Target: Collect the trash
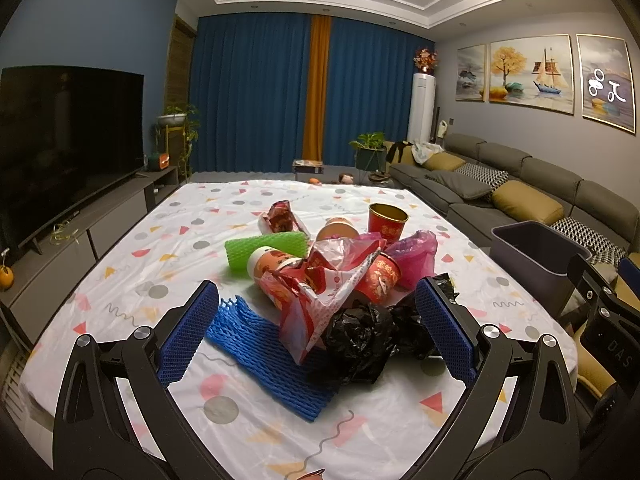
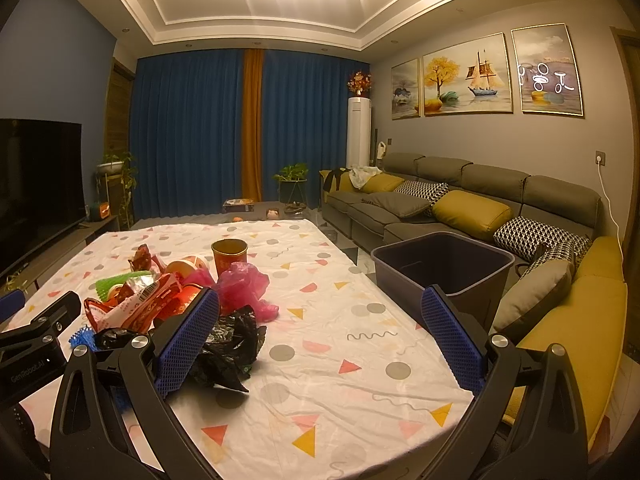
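Glossy crumpled black plastic bag [image 1: 360, 344]

Left wrist view: your camera sits low over the near edge of the tabletop [image 1: 120, 240], looking along its fingers [image 1: 192, 332] toward the curtains [image 1: 256, 96], close on the trash pile [image 1: 332, 280].

Right wrist view: your camera sits further right, facing the same way, nearer the bin [image 2: 444, 264] and sofa [image 2: 472, 208].

Shared: tabletop, pile, bin, curtains, sofa, paintings [image 2: 468, 76]. Each view catches the other gripper at its edge.
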The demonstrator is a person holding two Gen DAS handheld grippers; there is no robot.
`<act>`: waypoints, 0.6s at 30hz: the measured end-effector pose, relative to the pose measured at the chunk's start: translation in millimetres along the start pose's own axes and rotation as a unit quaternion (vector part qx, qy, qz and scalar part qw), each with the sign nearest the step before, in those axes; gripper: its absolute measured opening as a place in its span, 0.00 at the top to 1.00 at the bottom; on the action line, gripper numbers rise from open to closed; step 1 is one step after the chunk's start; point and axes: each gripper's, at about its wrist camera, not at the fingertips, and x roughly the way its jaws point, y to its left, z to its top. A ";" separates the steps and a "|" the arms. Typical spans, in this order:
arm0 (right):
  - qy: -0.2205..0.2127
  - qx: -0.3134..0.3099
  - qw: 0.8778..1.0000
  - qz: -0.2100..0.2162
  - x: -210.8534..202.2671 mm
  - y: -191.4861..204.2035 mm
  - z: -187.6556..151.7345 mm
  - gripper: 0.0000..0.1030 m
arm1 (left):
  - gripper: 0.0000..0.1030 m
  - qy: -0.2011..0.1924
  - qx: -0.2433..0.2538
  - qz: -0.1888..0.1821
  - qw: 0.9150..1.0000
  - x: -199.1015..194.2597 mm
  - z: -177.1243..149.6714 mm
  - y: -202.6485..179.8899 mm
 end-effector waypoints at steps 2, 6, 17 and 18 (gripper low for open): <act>0.000 0.000 1.000 0.000 0.1 -0.2 0.4 0.05 | 0.06 0.000 0.000 0.000 1.000 0.0 0.0 0.0; 0.001 0.000 1.000 0.000 0.2 0.1 0.1 0.05 | 0.06 0.000 0.000 0.000 1.000 0.0 -0.1 0.0; 0.001 0.001 1.000 0.001 -0.8 -0.4 0.1 0.05 | 0.06 0.000 0.000 0.000 1.000 -0.4 -0.1 -1.1; 0.000 0.001 1.000 0.000 -1.8 -0.9 0.1 0.05 | 0.06 0.000 0.001 0.000 1.000 -0.1 -0.2 -1.2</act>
